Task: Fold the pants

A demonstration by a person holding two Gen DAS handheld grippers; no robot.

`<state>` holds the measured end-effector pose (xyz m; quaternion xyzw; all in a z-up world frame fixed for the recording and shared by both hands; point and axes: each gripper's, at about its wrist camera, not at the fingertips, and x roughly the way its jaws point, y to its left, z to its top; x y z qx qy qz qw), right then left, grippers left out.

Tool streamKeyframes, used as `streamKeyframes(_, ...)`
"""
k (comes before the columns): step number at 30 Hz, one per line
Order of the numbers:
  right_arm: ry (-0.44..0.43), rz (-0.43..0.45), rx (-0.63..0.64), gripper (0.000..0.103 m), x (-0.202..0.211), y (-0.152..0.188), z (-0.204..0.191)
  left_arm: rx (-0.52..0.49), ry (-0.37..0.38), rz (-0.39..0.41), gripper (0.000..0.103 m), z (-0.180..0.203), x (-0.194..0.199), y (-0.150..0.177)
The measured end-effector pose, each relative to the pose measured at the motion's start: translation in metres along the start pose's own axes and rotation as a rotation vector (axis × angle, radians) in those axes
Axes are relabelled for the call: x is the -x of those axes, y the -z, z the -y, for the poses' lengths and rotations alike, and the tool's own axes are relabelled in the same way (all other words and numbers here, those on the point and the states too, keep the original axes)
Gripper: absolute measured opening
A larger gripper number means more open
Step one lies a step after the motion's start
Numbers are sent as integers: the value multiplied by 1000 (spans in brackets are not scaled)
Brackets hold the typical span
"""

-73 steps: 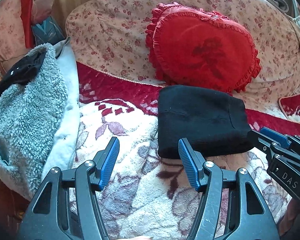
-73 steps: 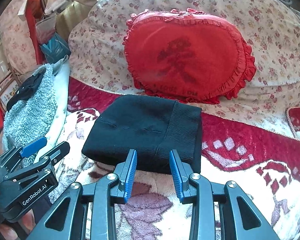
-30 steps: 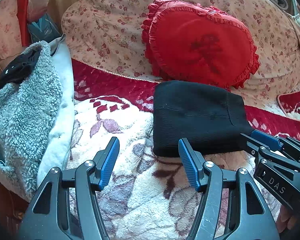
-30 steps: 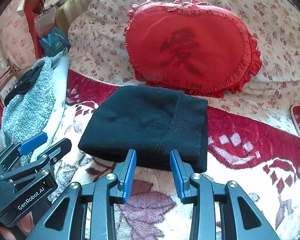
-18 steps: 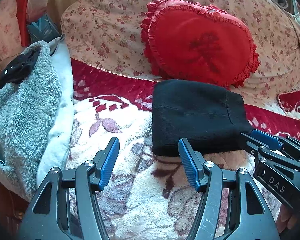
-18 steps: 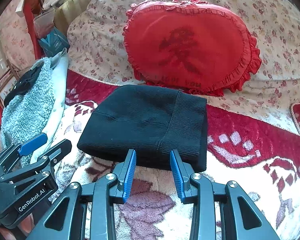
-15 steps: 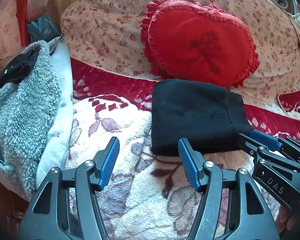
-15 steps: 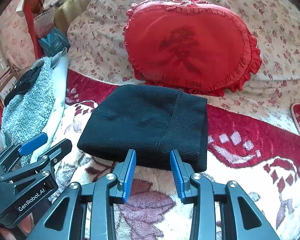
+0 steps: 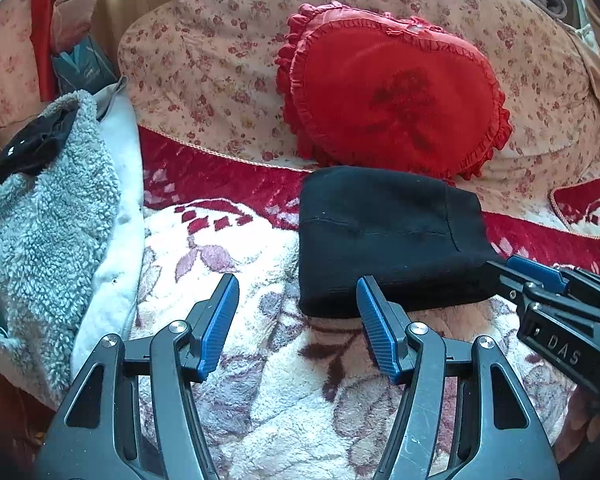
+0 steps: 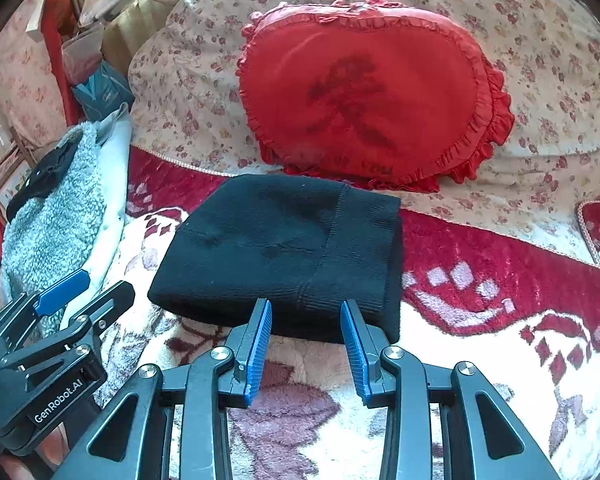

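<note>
Clearly, the black pants [image 10: 284, 248] were already folded into a compact thick bundle, and they lay on the fleecy flowered blanket [image 9: 284, 384], just in front of the red heart-shaped cushion [image 10: 364, 92]. The cloth looked like a soft ribbed knit, light and not slippery, so I judged it would bend easily and could slide open if lifted by one layer only. A good place to take hold seemed to be the near thick edge, where all layers could be pinched together.

The left gripper [image 9: 296, 316] pointed downward over the blanket, to the left of the bundle's near corner, with its blue pads wide apart and nothing between them. The right gripper [image 10: 306, 328] also pointed downward, its tips close to the near edge of the bundle; its pads stood apart, and they did not press on the cloth. A grey fleece garment [image 9: 40, 232] lay well to the left.
</note>
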<state>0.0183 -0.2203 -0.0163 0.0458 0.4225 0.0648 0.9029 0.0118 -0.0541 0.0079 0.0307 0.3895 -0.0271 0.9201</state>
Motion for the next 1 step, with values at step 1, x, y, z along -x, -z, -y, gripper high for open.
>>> streamKeyframes(1,3,1,-3,34,1,0,2,1,2,-1,61,-1,0,0)
